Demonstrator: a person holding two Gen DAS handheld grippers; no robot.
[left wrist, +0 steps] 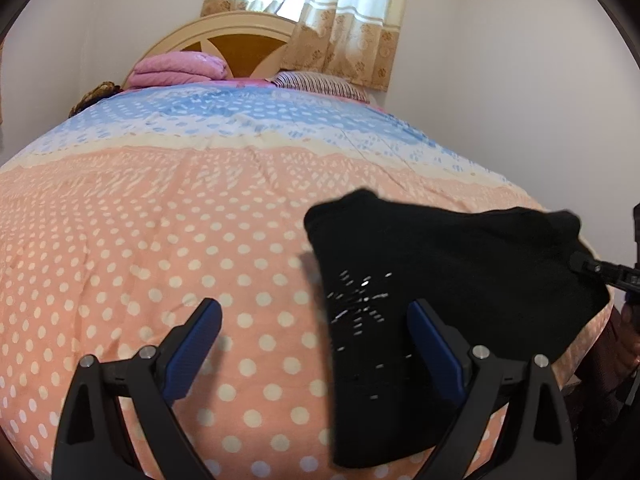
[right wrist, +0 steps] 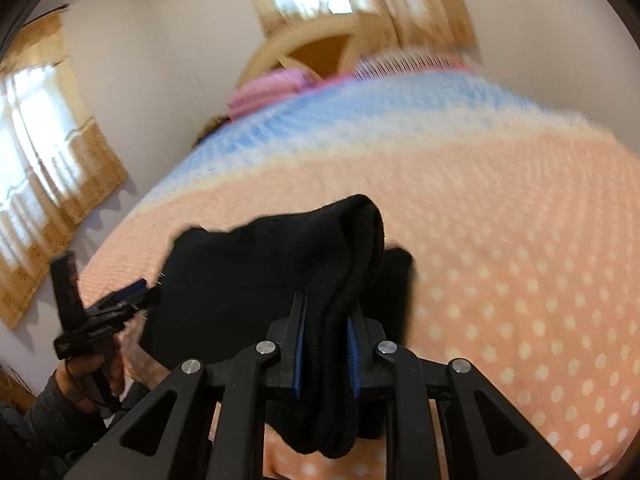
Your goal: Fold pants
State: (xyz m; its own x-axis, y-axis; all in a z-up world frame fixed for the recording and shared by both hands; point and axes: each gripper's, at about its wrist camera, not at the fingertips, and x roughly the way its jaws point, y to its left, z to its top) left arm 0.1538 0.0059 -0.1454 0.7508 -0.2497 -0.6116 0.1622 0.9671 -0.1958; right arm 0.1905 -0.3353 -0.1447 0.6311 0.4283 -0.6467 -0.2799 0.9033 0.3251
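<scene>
The black pants [left wrist: 452,280] with a small silver sparkle print lie bunched on the polka-dot bed near its right edge. My left gripper [left wrist: 316,312] is open and empty just above the bed, its right finger over the pants. My right gripper [right wrist: 326,320] is shut on a thick fold of the pants [right wrist: 344,248] and lifts that edge off the bed. In the left wrist view the right gripper [left wrist: 580,264] shows at the pants' far right corner. In the right wrist view the left gripper [right wrist: 136,300] sits at the pants' left side.
The bed cover [left wrist: 160,240] is peach with white dots, blue toward the head. A folded pink blanket [left wrist: 180,68] and a striped pillow [left wrist: 320,84] lie by the headboard [left wrist: 240,40]. Curtained windows [left wrist: 316,0] are behind. The bed's edge drops off at the right [left wrist: 600,328].
</scene>
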